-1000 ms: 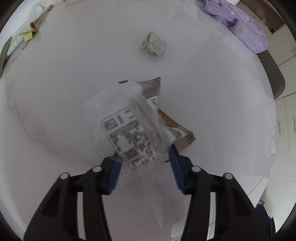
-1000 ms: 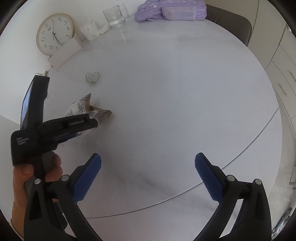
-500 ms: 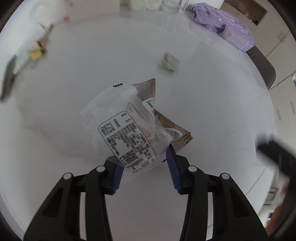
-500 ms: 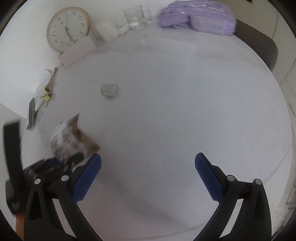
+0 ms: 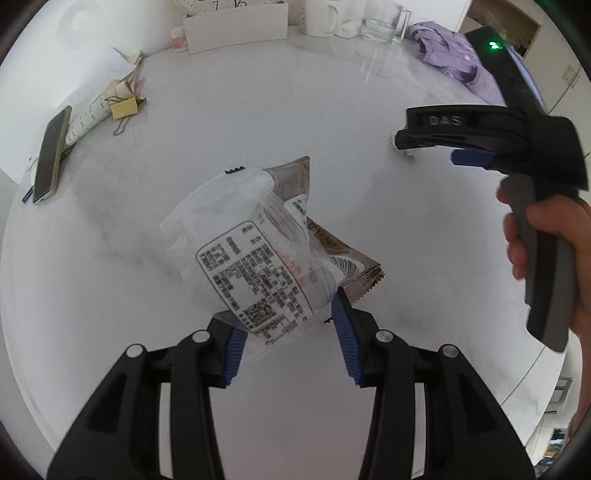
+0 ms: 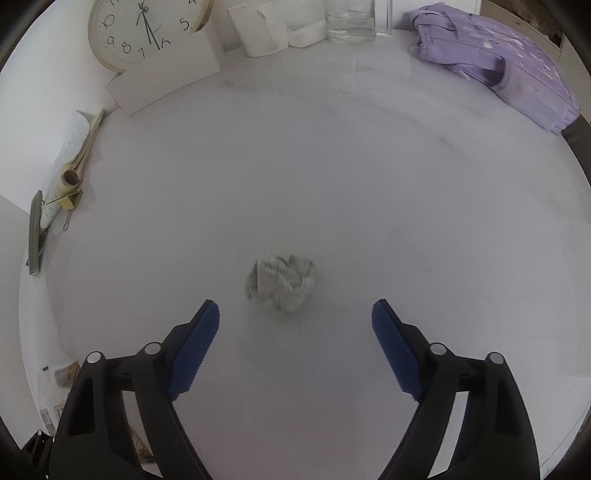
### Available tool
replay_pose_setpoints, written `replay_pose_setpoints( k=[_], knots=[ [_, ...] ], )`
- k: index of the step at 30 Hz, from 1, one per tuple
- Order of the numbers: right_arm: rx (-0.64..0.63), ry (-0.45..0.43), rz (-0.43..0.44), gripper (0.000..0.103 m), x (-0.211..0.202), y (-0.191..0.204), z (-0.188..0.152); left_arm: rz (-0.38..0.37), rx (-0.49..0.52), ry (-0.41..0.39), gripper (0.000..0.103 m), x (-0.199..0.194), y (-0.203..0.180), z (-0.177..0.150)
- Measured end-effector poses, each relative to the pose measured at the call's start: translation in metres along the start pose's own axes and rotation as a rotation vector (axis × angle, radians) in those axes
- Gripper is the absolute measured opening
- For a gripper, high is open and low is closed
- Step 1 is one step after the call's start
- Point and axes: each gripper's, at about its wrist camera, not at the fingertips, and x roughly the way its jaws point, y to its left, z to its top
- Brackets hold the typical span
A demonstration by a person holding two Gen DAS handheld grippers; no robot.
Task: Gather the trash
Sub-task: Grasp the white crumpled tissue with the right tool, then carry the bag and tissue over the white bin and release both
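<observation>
Two wrappers (image 5: pixel 258 258) fill the left tool (image 5: pixel 288 332); crumpled paper (image 6: pixel 282 286) seemingly lies just beyond the closing right tool (image 6: pixel 295 321).

Two wrist fisheyes, both looking steeply down onto one round white table (image 5: pixel 258 110).

The left wrist view rides close above the table, and the right gripper (image 5: pixel 436 142) shows at its 2 o'clock. The right wrist view hangs just as near over the middle of the table. Both share the far edge at 12 o'clock: clock (image 6: pixel 147 29), glass (image 6: pixel 354 22), purple cloth (image 6: pixel 517 74), and the phone (image 5: pixel 50 155) at 9 to 10 o'clock.
</observation>
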Motion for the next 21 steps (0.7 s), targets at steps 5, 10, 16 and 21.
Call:
replay_pose_setpoints(
  k=[5, 10, 16, 21],
  knots=[
    [-0.044, 0.022, -0.012, 0.055, 0.013, 0.008, 0.007, -0.008, -0.004, 0.004, 0.043, 0.005, 0.001, 0.001],
    [-0.066, 0.008, -0.015, 0.034, 0.009, 0.009, 0.005, -0.017, 0.006, 0.008, 0.043, 0.003, -0.004, -0.002],
    [-0.063, -0.020, -0.015, 0.034, -0.019, 0.003, -0.012, -0.026, 0.051, -0.011, 0.043, -0.009, -0.017, -0.005],
    [-0.020, -0.040, 0.001, 0.034, -0.066, -0.012, -0.059, -0.046, 0.128, -0.033, 0.043, -0.032, -0.038, -0.017]
  ],
)
